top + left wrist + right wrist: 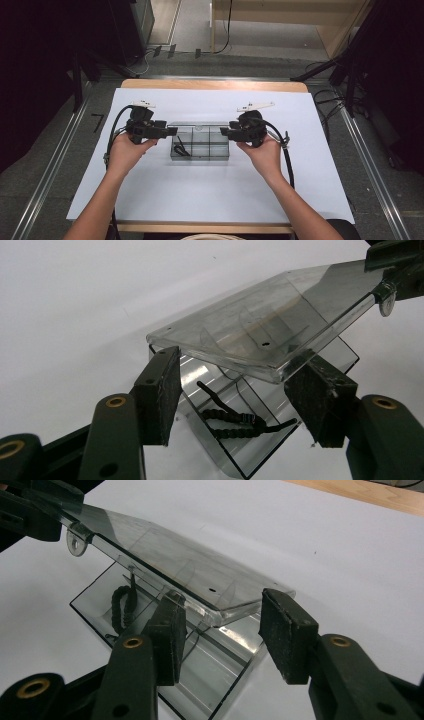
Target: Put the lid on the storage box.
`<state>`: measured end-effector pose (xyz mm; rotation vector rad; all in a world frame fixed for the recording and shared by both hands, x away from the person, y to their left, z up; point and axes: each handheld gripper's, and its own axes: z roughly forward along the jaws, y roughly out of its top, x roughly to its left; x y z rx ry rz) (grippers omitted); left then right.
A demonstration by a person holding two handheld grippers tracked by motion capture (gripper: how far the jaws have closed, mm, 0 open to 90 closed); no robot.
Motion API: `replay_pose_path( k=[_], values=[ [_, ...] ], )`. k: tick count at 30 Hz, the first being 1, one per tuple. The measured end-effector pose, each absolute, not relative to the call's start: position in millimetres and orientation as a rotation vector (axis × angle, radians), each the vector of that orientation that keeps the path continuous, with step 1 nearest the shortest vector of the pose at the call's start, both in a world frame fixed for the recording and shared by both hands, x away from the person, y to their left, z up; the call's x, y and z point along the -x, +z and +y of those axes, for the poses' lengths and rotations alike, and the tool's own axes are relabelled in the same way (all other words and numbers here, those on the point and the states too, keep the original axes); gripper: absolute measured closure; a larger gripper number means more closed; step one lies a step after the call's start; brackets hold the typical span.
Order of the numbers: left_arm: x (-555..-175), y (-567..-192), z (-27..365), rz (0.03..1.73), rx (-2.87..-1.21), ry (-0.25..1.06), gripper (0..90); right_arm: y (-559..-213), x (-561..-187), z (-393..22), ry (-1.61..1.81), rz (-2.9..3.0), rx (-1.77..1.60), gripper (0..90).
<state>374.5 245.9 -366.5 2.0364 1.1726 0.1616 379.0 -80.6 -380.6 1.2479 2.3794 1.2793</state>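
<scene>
Nearest the tabletop's front edge, two forearms are seen coming in. The left gripper (171, 131) and right gripper (224, 132) are held at either end of a clear lid (260, 330), lifted above a clear compartment box (200, 141) at the tabletop's (210, 195) middle. The right jaws are seen astride the lid's end, one pad touching; whether it is clamped cannot be told. The left jaws stand apart beside the other end. A black hair tie (232, 421) lies in the box's left compartment

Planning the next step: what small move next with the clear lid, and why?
Probably ease the clear plastic lid down level onto the clear compartment box: it hangs tilted above it, and the black beaded cord lies inside.
</scene>
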Motion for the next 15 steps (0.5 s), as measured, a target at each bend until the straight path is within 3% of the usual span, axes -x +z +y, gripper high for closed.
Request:
replay_pose_path(
  k=[15],
  values=[
    [-366.9, -376.4, 246.1, 1.164, -2.042, 0.164, 40.7, -390.1, -371.4, -80.7, 1.26, 2.385, -1.244, 54.9]
  ],
)
